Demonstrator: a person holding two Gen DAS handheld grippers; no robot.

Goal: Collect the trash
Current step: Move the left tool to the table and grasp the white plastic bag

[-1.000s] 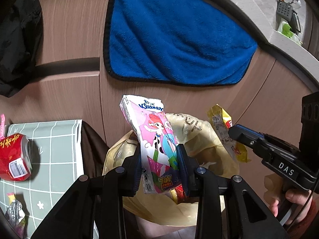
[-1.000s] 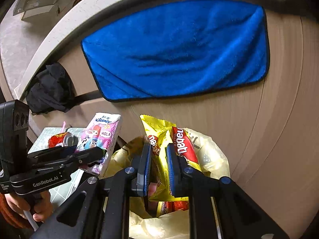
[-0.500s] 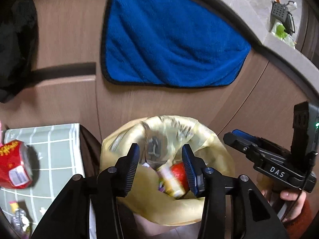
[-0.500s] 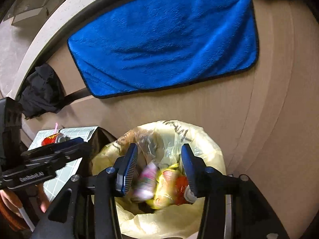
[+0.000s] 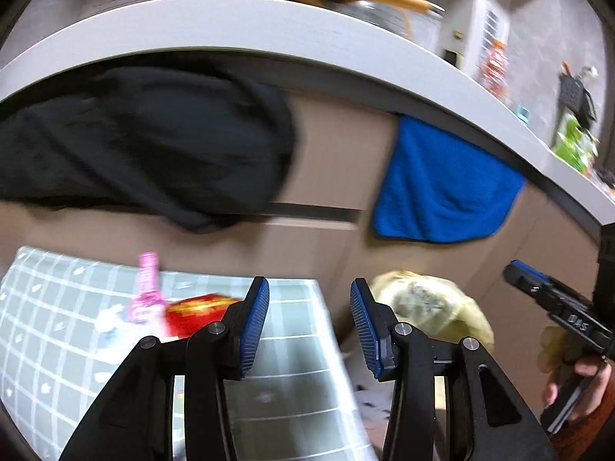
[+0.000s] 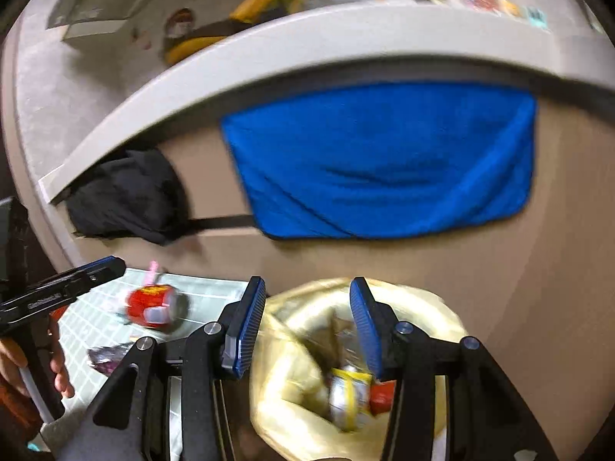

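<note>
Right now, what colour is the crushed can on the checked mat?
Red, with gold lettering and a pale label: crushed can on the checked mat, clearest in the right wrist view.

My view, colours and patterns only:
- Left gripper [image 5: 309, 322]: black frame, blue ribbed pads.
- Right gripper [image 6: 307, 322]: the same black and blue.
- Mat [image 5: 61, 330]: pale grey-green, white grid lines, small white marks.
- Can [image 6: 153, 307]: red, with a white label patch and gold lettering.
- Tube [image 5: 146, 288]: pink.
- Bag [image 6: 434, 311]: translucent pale yellow.
- Wrapper [image 6: 349, 392] in the bag: yellow and silver, beside something red.
- Towel [image 6: 380, 161]: bright blue, dark edge.
- Cloth [image 5: 146, 142]: black.
- Cabinet [image 5: 338, 146]: brown.
- Counter [image 5: 269, 27]: light grey.
</note>
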